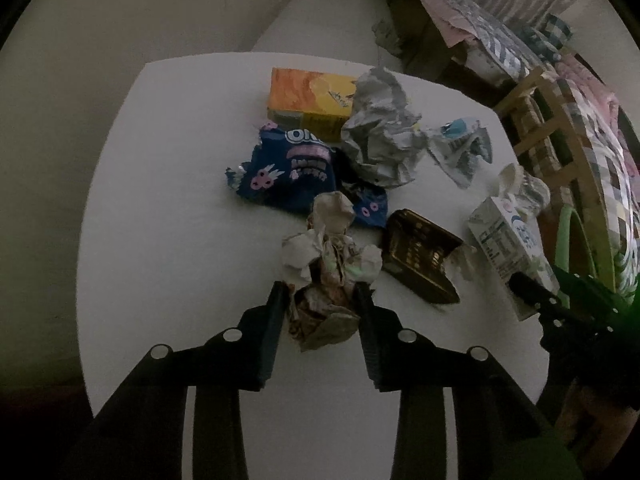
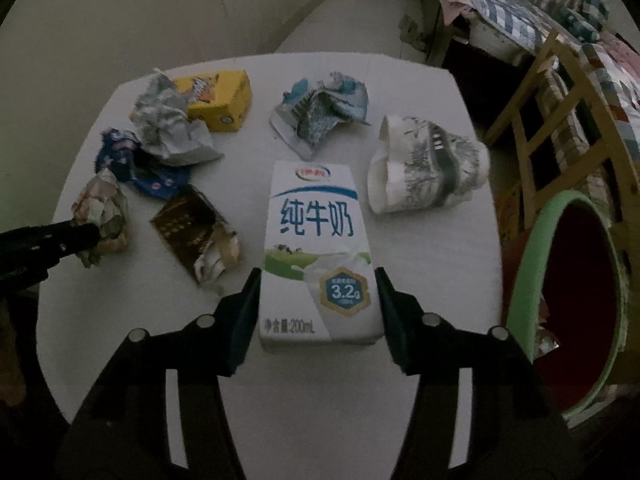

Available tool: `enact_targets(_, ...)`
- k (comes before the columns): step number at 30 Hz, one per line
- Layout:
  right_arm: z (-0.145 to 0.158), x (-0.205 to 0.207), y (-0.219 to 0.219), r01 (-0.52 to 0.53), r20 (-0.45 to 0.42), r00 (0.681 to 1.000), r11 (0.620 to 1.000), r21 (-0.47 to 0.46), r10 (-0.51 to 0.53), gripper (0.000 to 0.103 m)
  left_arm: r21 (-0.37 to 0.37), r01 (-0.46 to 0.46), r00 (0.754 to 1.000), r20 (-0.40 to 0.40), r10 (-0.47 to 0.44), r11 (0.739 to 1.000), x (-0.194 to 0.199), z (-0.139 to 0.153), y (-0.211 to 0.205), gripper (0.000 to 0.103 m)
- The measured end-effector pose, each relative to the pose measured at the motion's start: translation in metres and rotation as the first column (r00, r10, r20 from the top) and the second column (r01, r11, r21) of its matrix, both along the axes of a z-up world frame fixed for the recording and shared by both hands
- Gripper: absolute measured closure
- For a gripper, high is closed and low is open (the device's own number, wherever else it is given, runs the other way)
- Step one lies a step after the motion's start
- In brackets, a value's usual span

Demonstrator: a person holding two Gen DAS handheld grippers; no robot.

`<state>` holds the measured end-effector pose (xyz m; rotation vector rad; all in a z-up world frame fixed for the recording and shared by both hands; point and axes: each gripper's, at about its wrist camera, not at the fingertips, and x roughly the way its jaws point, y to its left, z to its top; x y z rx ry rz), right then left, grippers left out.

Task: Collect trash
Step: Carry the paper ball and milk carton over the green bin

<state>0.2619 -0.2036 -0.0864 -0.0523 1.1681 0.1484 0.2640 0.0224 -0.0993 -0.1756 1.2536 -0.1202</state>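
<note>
Your left gripper (image 1: 320, 300) is clamped on the crumpled paper wad (image 1: 328, 276) near the desk's near edge, left of centre. Your right gripper (image 2: 318, 292) is clamped across the lower half of the milk carton (image 2: 316, 256), which lies flat toward the near right part of the desk (image 2: 420, 256).

Step in hand, as judged: lift both items and carry them to the green-rimmed bin (image 2: 568, 300) just off the desk's right edge.

- Raise the wad straight up. It is loose and soft — parts bulge beyond the fingers, so keep the squeeze steady.
- Keep the carton level while lifting; the pads bear on its smooth side walls, and a tilt could let it slip.
- Move the right gripper first, since it is nearer the bin.

View differences: the left wrist view shows the wad between its fingers, but only an edge of the bin. The right wrist view shows the bin's open mouth and dark interior, the crushed paper cup (image 2: 424, 168) near the right edge, and the carton's printed face — details the left wrist view gives only partly.
</note>
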Motion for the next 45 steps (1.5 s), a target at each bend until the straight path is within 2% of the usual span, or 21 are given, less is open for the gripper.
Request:
enact_targets(13,0.052,-0.042,-0.008,-0.011,0.099,0.995,1.0,0.025,0.008,0.05,0.009,0.019,0.996,0.082,-0.02,1.0,-0.044,0.049,-0.005,0.071)
enact_targets(22,0.08,-0.065,-0.025,0.0,0.161,0.987,0.999,0.037,-0.006,0.051,0.015,0.07,0.989,0.133,-0.072,0.997,-0.065,0.08,-0.032,0.071)
enact_targets(34,0.106,-0.086,-0.087,0.086,0.217,0.972,0.996,0.031,-0.091,0.051,0.014,0.193,0.965,0.18,-0.193,0.981,-0.061,0.106,-0.114,0.071)
enact_targets(45,0.105,-0.096,-0.161,0.206,0.22,0.952,0.977,0.048,-0.212,0.051,0.011,0.31,0.933,0.188,-0.306,0.951,-0.056,0.115,-0.194,0.071)
